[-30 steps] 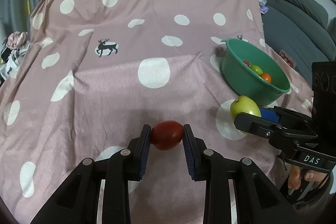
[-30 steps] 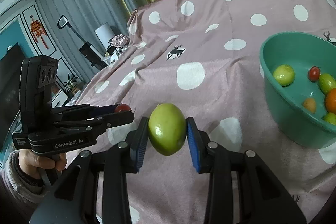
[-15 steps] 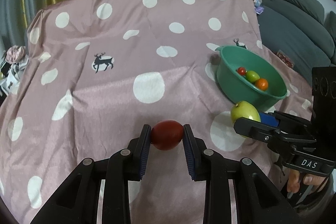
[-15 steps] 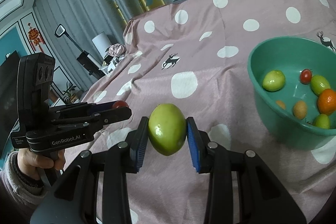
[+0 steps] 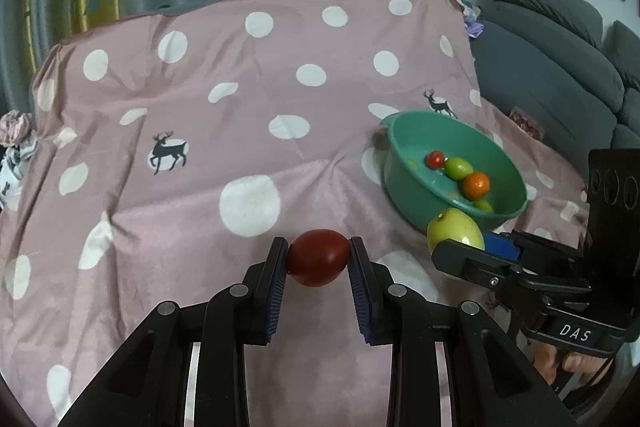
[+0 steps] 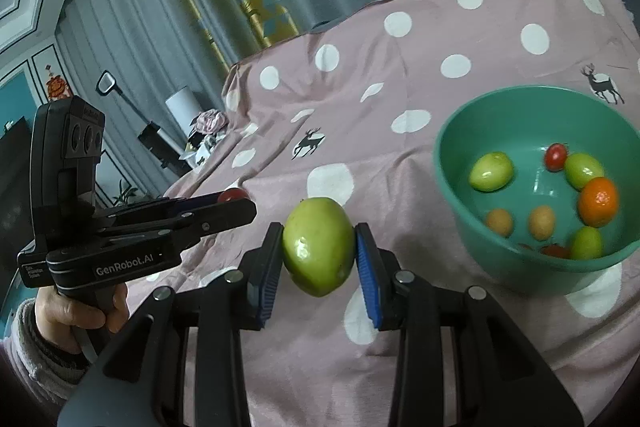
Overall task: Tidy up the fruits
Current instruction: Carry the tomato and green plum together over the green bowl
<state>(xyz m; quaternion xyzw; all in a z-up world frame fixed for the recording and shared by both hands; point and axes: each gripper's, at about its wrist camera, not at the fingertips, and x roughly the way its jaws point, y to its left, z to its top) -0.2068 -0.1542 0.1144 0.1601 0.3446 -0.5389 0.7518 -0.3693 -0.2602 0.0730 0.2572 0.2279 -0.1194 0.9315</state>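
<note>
My left gripper (image 5: 318, 259) is shut on a dark red tomato (image 5: 318, 257) and holds it above the pink cloth. My right gripper (image 6: 318, 251) is shut on a large green apple (image 6: 318, 247), held above the cloth just left of the green bowl (image 6: 452, 195). The apple also shows in the left wrist view (image 5: 454, 231), in front of the bowl (image 5: 394, 147). The bowl holds several small fruits: green ones, an orange (image 6: 598, 201), a cherry tomato (image 6: 556, 155). The left gripper shows at the left of the right wrist view (image 6: 236, 201).
A pink cloth with white dots and deer prints (image 5: 248, 131) covers the table. A grey sofa (image 5: 560, 59) stands to the right. Curtains hang behind. Clutter and a mop lie off the table's left edge (image 6: 200, 131).
Both grippers have risen and pulled back with their fruit still held, so more of the bowl's inside shows. The right gripper has moved closer to the bowl.
</note>
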